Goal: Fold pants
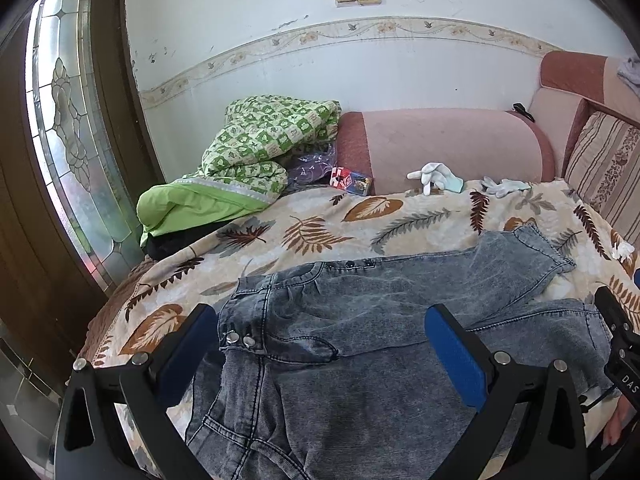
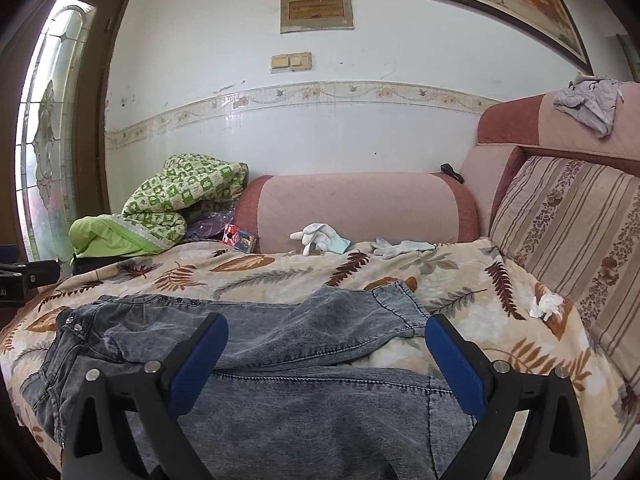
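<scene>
Grey washed denim pants (image 1: 360, 320) lie spread on a leaf-print blanket (image 1: 320, 224), waistband with metal snaps at the left, legs running right. They also show in the right wrist view (image 2: 280, 344). My left gripper (image 1: 320, 332) is open, hovering over the waist and seat area, holding nothing. My right gripper (image 2: 326, 344) is open above the legs, holding nothing. The right gripper's black body shows at the right edge of the left wrist view (image 1: 618, 344).
A green quilt (image 1: 260, 140) is piled at the back left. White gloves (image 1: 436, 176) and a small red box (image 1: 350, 180) lie by the pink sofa arm (image 1: 440, 144). A striped cushion (image 2: 568, 232) stands on the right, with a crumpled tissue (image 2: 546, 304) near it. A glass door (image 1: 64, 120) is left.
</scene>
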The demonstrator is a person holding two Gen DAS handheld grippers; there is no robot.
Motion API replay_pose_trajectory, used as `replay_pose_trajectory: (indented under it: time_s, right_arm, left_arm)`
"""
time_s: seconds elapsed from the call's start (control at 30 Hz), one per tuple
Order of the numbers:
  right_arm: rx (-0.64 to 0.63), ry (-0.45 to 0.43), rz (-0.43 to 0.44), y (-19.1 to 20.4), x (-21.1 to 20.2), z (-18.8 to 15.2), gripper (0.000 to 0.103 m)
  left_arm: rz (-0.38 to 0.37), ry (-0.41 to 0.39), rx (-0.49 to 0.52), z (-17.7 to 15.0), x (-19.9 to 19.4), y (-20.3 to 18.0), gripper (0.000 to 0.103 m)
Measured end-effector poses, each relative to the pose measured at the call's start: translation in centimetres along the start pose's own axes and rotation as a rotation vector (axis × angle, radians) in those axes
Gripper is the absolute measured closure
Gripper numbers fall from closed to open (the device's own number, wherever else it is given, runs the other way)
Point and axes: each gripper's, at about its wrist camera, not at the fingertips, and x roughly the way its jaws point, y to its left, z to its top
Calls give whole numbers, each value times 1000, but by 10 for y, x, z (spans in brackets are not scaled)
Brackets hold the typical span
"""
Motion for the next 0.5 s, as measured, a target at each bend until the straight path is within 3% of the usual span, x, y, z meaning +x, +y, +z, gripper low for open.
replay_pose_trajectory:
  time_s: [0.5]
  right_arm:
    - [14,13,-54,21,-3,2,3]
  left_arm:
    - [0,14,18,-2,6,-8,0]
